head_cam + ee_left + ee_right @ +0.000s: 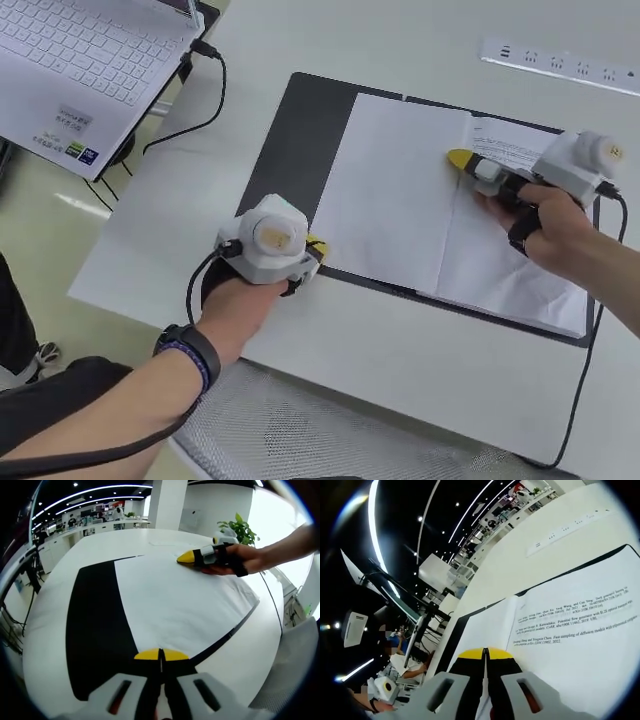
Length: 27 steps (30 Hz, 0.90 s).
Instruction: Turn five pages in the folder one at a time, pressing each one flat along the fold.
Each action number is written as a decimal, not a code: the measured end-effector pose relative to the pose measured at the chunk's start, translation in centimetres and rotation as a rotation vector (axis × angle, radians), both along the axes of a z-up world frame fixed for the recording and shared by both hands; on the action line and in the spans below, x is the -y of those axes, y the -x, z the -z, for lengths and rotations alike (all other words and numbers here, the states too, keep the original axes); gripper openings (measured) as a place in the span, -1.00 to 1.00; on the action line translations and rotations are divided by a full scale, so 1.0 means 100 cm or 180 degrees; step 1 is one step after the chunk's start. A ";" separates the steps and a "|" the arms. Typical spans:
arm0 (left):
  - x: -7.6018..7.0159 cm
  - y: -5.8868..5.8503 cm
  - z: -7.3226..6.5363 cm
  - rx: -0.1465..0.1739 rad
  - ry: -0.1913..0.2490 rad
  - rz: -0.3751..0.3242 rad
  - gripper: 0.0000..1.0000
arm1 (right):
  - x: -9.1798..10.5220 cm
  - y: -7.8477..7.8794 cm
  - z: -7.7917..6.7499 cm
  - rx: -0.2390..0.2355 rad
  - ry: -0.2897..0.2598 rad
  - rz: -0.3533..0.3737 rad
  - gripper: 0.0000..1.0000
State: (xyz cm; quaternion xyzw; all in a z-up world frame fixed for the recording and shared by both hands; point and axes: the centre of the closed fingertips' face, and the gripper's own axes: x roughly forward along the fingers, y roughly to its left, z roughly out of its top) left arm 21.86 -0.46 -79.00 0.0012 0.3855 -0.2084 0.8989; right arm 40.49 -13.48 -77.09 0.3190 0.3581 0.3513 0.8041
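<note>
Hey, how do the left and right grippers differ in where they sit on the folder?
The left gripper sits at the near edge of the folder, by the blank page corner; the right gripper lies farther off at the fold. The left gripper's tips are beside black cover, the right gripper's beside printed text. Both have yellow tips and shut jaws.
</note>
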 end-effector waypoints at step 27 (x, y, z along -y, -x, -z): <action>0.000 0.001 -0.001 -0.0035 0.0040 -0.0022 -1.00 | 0.005 -0.075 0.007 0.0109 -0.0208 0.0731 -1.00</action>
